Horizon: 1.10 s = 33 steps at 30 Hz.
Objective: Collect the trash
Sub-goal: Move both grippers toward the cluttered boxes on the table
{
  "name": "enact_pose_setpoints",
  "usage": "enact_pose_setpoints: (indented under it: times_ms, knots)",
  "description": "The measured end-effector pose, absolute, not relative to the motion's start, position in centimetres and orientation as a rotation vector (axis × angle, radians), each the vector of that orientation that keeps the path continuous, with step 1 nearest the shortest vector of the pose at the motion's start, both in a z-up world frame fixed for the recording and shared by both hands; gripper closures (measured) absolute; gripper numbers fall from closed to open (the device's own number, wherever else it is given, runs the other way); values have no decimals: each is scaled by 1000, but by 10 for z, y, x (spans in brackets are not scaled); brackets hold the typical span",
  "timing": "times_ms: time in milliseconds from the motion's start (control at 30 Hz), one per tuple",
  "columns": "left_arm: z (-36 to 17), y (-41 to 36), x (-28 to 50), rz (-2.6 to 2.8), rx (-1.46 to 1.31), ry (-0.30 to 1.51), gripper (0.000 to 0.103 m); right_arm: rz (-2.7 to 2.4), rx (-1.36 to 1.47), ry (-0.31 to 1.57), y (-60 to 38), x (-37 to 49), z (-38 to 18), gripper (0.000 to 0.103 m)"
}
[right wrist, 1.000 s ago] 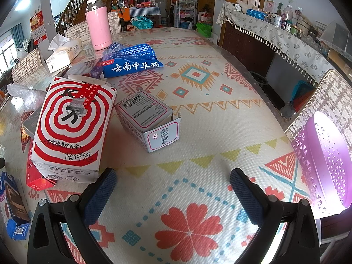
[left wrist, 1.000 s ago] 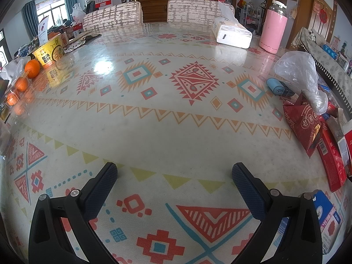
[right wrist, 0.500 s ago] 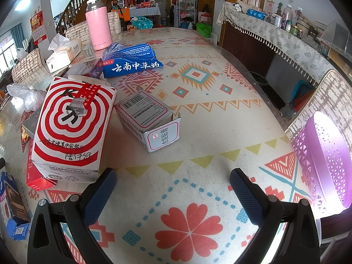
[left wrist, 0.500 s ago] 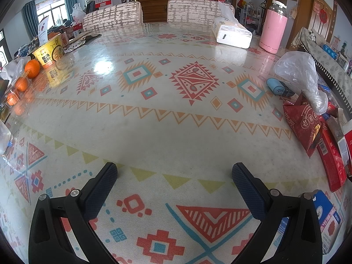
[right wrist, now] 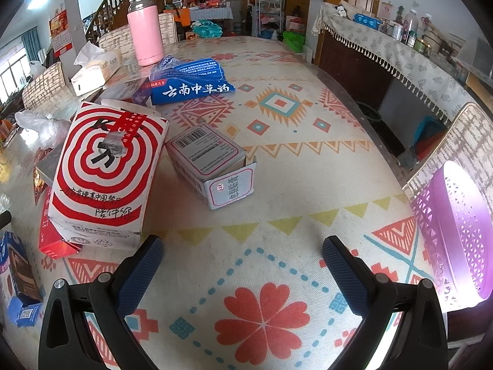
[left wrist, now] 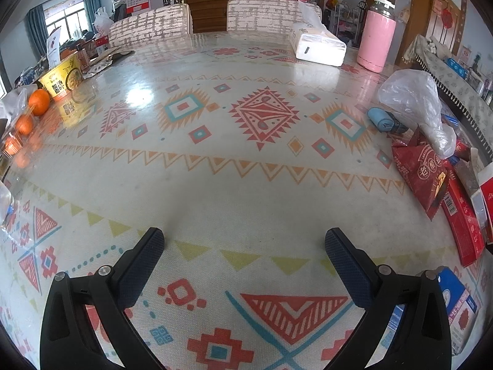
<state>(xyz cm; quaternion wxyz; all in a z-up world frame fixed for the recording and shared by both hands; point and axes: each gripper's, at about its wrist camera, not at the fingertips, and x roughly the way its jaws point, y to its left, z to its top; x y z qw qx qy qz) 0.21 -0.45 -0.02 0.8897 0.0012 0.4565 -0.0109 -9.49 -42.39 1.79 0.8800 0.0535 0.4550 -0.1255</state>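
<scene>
Small box (right wrist: 212, 166), open flap toward fingers (right wrist: 140, 271)

Both wrist cameras sit low above the patterned tablecloth (left wrist: 246, 160), looking forward along it. The tall pink thermos bottle (left wrist: 376, 35) (right wrist: 145, 29) and white tissue pack (left wrist: 317, 47) (right wrist: 97, 67) appear in both views.

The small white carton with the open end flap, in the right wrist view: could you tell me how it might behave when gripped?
The small white carton is probably light and perhaps empty, since its end flap hangs open. Thin card may crush under a firm squeeze. Lying flat on the tablecloth, it should slide, not roll.
</scene>
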Motion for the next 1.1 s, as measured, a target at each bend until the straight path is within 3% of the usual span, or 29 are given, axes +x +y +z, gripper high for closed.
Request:
enact_pose_setpoints:
  times_ms: [533,933,1000,1100]
  knots:
    - [1,-17,-38,-39,7,971,0,-211,100,999,-413,-128,20,0]
    - [2,-19,-68,-88,33,997,0,-41,120,787,-365,-192,50,3]
    - [5,-15,-78,-119,-9,976,6,23,62,788,-344,-193,53,3]
    - [22,-2,-103,-118,-77,907,7,113,0,810,-314,-191,55,12]
